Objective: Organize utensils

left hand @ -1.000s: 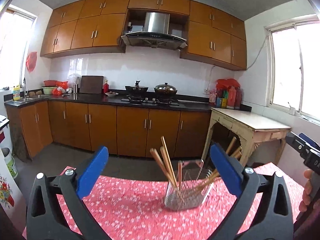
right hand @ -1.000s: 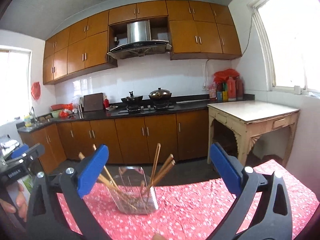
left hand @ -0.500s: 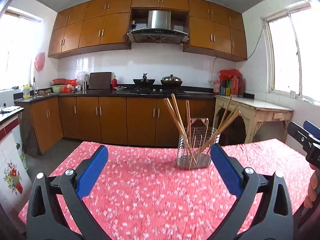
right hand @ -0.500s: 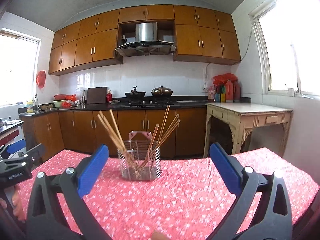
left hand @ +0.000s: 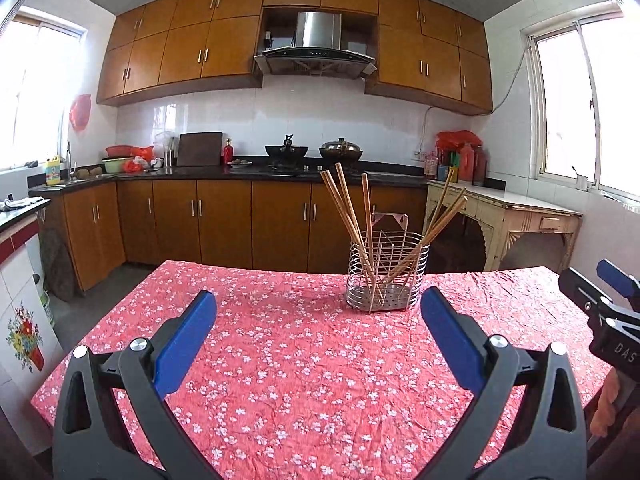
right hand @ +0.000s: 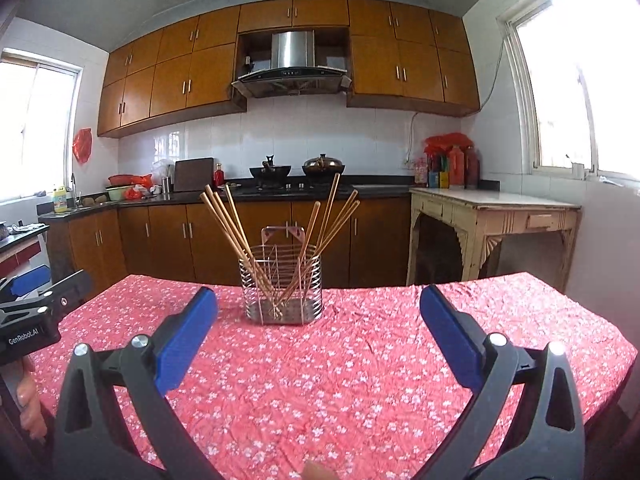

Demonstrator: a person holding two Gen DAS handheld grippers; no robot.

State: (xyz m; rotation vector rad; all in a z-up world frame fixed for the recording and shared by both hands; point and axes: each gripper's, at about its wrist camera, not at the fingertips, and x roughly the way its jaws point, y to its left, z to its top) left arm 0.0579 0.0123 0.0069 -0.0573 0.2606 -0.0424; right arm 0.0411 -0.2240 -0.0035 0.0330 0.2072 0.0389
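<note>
Standing upright on the red floral tablecloth (left hand: 280, 360), the round chrome wire utensil basket (left hand: 387, 276) sits toward the far edge of the table, ahead of both grippers and apart from them. Long wooden chopsticks (left hand: 350, 208) lean inside it, fanned out in two groups, one tilted left and one tilted right, with their lower ends on the basket floor.

Left gripper (left hand: 318, 322): jaws spread wide, blue pads holding nothing, positioned above the cloth with the basket slightly right of centre.

Right gripper (right hand: 319, 318): jaws likewise spread wide with nothing between them; the basket appears slightly left of centre in its view.

Each gripper is visible at the edge of the other's view, both near the table's near side.

Beyond the table: brown wooden kitchen cabinets (left hand: 224, 224) and a stainless range hood (left hand: 316, 48).
</note>
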